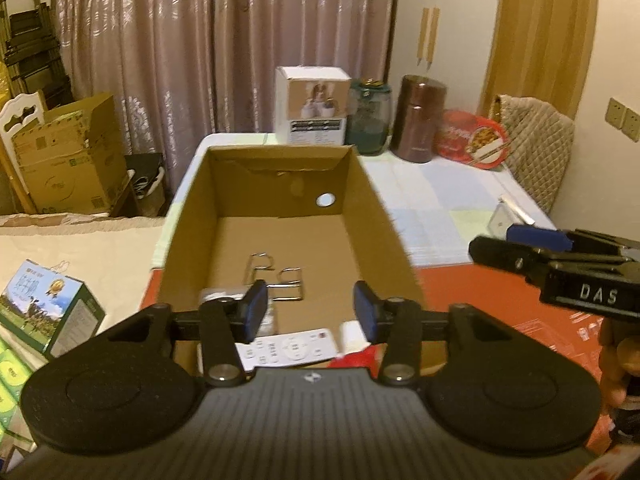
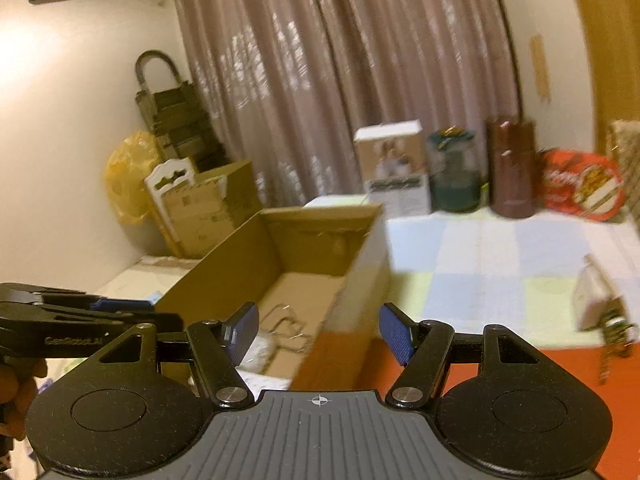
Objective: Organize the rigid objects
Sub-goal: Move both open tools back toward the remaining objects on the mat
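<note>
Cardboard box [image 1: 276, 204] runs lengthwise away from you on the table [image 1: 452, 196], at its left edge. Inside, near the close end, the white remote [image 1: 288, 348] lies crosswise — long axis left to right. Your left gripper [image 1: 310, 310] hangs over it, jaws apart and empty; your right gripper [image 2: 318, 332] is spread too.

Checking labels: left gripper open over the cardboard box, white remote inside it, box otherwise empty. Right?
Not empty. The left wrist view shows metal wire hooks on the cardboard box floor beyond the white remote. The left gripper is open.
</note>
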`<state>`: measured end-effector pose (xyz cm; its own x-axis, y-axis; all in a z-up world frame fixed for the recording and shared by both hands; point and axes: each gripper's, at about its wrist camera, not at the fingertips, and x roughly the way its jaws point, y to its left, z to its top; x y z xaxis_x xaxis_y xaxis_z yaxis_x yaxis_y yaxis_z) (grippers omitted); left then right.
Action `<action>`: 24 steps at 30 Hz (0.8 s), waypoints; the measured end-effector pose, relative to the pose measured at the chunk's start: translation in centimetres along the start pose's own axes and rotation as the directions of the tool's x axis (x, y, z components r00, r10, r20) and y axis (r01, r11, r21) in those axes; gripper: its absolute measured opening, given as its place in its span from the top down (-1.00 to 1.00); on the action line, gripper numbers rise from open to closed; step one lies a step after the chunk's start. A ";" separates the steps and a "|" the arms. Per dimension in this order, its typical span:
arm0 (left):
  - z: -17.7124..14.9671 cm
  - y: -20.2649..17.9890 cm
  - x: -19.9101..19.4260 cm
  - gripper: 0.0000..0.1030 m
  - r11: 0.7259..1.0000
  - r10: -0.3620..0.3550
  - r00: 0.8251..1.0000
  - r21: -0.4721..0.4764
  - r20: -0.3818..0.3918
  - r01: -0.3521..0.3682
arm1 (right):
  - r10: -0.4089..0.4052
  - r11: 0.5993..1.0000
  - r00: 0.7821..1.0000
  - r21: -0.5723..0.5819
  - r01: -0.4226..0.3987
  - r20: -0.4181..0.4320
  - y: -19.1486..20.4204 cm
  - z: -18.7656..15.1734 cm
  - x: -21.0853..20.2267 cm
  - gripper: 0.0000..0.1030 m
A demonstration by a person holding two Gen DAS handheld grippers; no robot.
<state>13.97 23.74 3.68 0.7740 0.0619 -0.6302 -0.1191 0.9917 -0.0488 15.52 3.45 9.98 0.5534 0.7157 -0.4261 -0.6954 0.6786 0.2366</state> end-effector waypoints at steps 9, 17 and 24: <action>1.3 -6.2 -0.1 -0.39 0.996 -0.079 0.996 0.042 0.028 0.078 | -0.150 0.987 0.983 0.073 0.142 0.110 -5.2 2.2 -6.4 -0.25; 2.6 -12.6 1.3 -0.62 0.988 -0.147 0.988 0.064 0.055 0.143 | -0.280 0.960 0.953 0.037 0.278 0.112 -11.6 3.0 -11.1 -0.42; 2.3 -18.1 4.5 -0.62 0.976 -0.205 0.978 0.086 0.029 0.202 | -0.377 0.926 0.925 0.001 0.377 0.041 -17.9 0.8 -12.7 -0.46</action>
<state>21.08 6.38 3.50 0.7994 -0.1396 -0.5844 0.0938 0.9897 -0.1081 21.27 -17.63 11.87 0.7929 0.4134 -0.4478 -0.4348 0.8985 0.0595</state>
